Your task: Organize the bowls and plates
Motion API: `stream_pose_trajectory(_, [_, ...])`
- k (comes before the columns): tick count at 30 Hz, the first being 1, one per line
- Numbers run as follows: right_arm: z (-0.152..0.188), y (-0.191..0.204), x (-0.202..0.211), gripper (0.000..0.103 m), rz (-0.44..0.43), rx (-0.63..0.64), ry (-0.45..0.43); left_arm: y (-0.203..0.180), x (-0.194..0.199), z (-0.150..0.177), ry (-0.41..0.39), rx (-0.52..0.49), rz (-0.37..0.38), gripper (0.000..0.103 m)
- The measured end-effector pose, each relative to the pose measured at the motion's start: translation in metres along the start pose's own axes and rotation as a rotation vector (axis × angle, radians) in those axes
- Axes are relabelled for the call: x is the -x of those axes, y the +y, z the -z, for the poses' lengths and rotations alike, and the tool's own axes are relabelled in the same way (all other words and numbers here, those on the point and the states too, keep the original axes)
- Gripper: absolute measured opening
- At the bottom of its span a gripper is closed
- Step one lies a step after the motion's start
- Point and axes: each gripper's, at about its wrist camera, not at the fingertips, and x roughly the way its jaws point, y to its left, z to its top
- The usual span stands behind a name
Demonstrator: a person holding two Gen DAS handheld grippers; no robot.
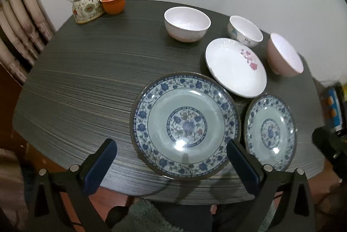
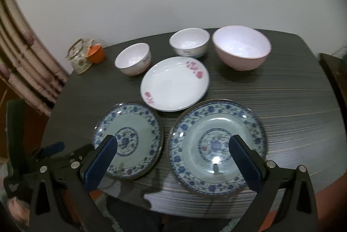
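On the dark table lie a large blue-patterned plate, a second blue-patterned plate and a white plate with pink flowers. Behind them stand a white bowl, a small white bowl and a pink bowl. My left gripper is open and empty, above the near edge of the large plate. My right gripper is open and empty, above the two blue plates.
A patterned teapot and an orange lidded cup stand at the far left corner. A curtain hangs at the left. The other gripper shows at the left edge of the right wrist view.
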Motion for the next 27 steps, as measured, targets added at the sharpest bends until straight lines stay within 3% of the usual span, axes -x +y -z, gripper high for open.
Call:
stream_pose_trajectory(5, [-0.008, -0.005, -0.018, 0.095, -0.145, -0.022, 0.071, 0.030, -0.005, -0.012, 0.013, 0.095, 0.065, 0.103])
stream_pose_trajectory(7, [-0.011, -0.007, -0.028, 0.089, -0.191, -0.037, 0.105, 0.045, -0.010, -0.015, 0.030, 0.150, 0.096, 0.094])
stream_pose_trajectory(11, [-0.018, -0.007, -0.049, 0.080, -0.226, -0.039, 0.166, 0.071, -0.026, -0.019, 0.103, 0.252, 0.158, 0.081])
stream_pose_trajectory(16, [-0.023, -0.005, -0.077, 0.073, -0.268, -0.039, 0.244, 0.083, -0.041, -0.018, 0.135, 0.290, 0.216, 0.071])
stream_pose_trajectory(20, [-0.024, -0.008, -0.105, 0.058, -0.326, -0.094, 0.323, 0.093, -0.055, -0.019, 0.180, 0.337, 0.294, 0.059])
stream_pose_trajectory(27, [-0.029, -0.001, -0.134, 0.049, -0.321, -0.075, 0.375, 0.101, -0.069, -0.019, 0.200, 0.364, 0.326, 0.056])
